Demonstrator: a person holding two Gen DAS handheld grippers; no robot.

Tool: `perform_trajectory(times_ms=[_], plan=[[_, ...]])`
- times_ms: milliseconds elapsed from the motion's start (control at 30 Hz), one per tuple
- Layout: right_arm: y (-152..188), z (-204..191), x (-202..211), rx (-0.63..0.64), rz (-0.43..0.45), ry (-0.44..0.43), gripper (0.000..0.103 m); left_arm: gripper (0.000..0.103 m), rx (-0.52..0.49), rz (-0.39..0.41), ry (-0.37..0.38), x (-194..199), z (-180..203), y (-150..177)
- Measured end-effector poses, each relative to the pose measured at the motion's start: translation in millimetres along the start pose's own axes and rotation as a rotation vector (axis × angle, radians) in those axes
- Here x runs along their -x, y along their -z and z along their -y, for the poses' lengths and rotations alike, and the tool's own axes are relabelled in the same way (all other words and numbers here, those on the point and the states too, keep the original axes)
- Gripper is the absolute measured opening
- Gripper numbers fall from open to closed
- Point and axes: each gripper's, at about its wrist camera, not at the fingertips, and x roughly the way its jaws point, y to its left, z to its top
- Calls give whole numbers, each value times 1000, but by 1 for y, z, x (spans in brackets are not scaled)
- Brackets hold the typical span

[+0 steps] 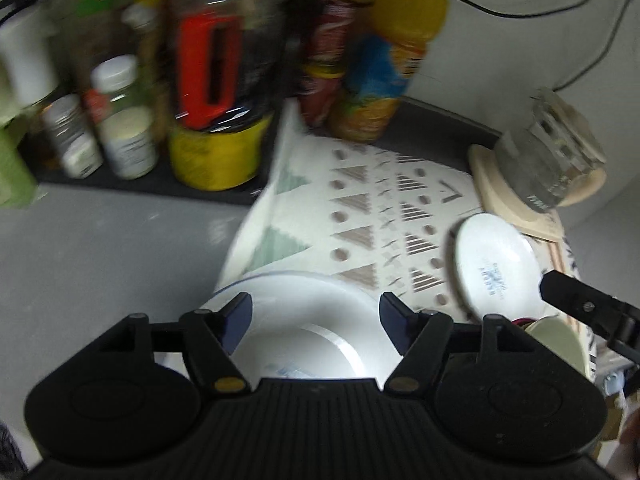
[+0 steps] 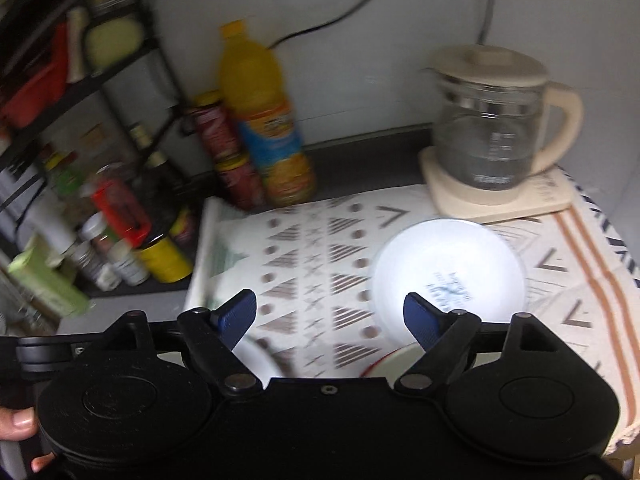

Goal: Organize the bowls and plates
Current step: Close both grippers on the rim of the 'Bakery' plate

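A large white plate lies on the patterned cloth right under my left gripper, which is open and astride the plate's far rim. A smaller white plate sits bottom up to the right, tilted, beside a cream bowl. My right gripper is open above the cloth, its right finger in front of the small plate's near edge. One of its fingers shows in the left wrist view. The large plate's rim shows by the right gripper's left finger.
A glass kettle on a beige base stands at the back right. An orange juice bottle and red cans stand at the back wall. A black rack with jars and a yellow tin fills the left. A hand shows at the lower left.
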Motion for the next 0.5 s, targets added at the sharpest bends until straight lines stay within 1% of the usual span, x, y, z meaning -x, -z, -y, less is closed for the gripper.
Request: perform_trajectory(times_ms=[133,200,367,500], plan=[[-8,26,-10,-55,-21,49,82,68,-51,-10,25,-13,19,-21],[-11,39,-15,-78,-33,70,82,68,-72,-19,51,-20,29,-31],[-16,76,-29,-175,-75,111,82,68,-82,-75,77,-45,54,-53],[-16,102,-38,-223,-108,150,82,68,-153,-107,101,-64,79,-62]])
